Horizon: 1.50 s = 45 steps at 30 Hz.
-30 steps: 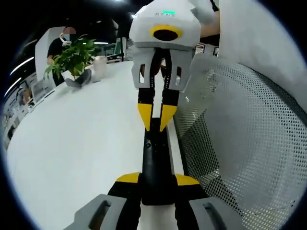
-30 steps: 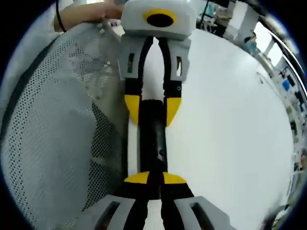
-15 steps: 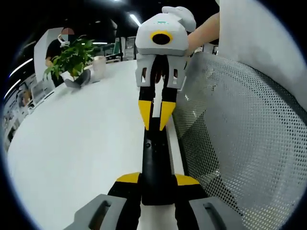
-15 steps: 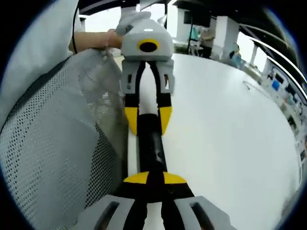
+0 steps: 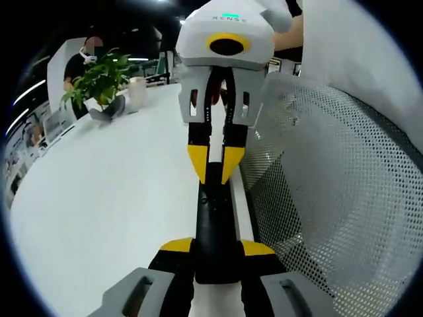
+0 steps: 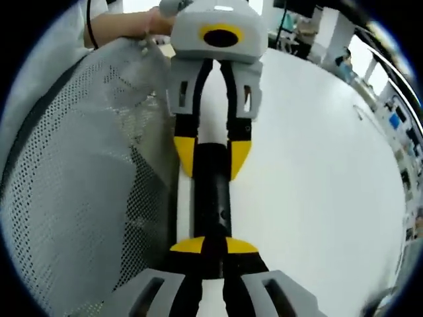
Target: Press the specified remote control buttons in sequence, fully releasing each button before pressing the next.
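While the black remote control (image 5: 215, 228) lies lengthwise along the white desk (image 5: 99, 198) edge, the left tool (image 5: 216, 249) is clamped across one end of it, yellow pads on both sides. The right tool (image 6: 213, 248) sits at the opposite end, its jaws nearly together with the tips straddling the remote; from its own view it also looks clamped on the body, though I can't tell if a tip is actually on a button. My read: mid-sequence, left tool steadying, right tool doing the pressing. Next move calls for lifting fully clear of the current button before shifting along the body to the next one, without dragging the remote. Obstacles: a mesh chair back (image 5: 330, 198) runs just beside the remote, crowding that side. A potted plant (image 5: 102, 82) stands well apart at the far end of the desk, no conflict.
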Each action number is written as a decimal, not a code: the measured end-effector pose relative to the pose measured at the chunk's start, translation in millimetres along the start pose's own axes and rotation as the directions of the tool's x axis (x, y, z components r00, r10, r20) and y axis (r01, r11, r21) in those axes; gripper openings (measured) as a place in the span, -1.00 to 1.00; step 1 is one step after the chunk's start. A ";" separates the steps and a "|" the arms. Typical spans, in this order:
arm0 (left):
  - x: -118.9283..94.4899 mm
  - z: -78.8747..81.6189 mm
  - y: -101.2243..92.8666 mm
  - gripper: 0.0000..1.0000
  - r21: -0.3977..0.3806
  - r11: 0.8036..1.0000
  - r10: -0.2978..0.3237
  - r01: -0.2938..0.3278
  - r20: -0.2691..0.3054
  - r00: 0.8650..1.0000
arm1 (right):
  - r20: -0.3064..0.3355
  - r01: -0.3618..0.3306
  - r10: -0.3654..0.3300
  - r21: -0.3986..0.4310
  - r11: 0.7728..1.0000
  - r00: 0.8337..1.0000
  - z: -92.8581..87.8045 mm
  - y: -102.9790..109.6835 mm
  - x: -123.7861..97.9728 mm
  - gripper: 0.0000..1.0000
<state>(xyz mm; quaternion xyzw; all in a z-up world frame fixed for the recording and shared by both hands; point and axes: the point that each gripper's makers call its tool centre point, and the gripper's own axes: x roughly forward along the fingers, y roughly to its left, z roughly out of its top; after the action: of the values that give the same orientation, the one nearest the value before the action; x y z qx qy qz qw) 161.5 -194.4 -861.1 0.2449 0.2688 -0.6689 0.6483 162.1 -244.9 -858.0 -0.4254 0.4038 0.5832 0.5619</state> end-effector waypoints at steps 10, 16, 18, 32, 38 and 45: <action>-0.1 0.3 0.5 -0.51 -0.007 1.000 0.001 -0.001 0.003 1.000 | 0.046 0.022 -0.025 0.052 0.998 0.999 -0.8 -1.4 -0.9 -0.87; 0.1 0.3 0.9 -0.51 -0.013 1.000 0.002 -0.002 0.003 1.000 | 0.284 0.035 -0.068 0.118 0.992 0.956 -0.9 -1.2 -5.1 -0.87; 0.2 0.4 0.8 -0.51 -0.012 1.000 0.003 -0.003 0.003 1.000 | 0.317 0.023 -0.073 0.158 0.987 0.946 -0.3 -1.7 -5.2 -0.87; 0.4 0.5 1.0 -0.51 -0.019 1.000 0.005 -0.004 0.010 1.000 | 0.343 0.000 -0.061 0.176 0.984 0.937 5.9 -2.3 -4.5 -0.82; 0.7 0.6 0.8 -0.51 -0.009 1.000 0.005 -0.005 0.005 1.000 | 0.287 0.014 -0.045 0.110 0.994 0.957 7.6 0.1 -2.5 -0.82; 0.8 0.6 0.6 -0.51 -0.001 1.000 0.005 -0.005 0.001 1.000 | 0.164 -0.012 -0.006 0.109 0.994 0.987 6.8 -1.5 -0.2 -0.86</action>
<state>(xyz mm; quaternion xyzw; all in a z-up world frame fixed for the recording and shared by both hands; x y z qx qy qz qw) 162.1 -195.3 -861.1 0.2451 0.2682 -0.6673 0.6501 163.3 -238.5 -855.7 -0.3440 0.3884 0.5940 0.6148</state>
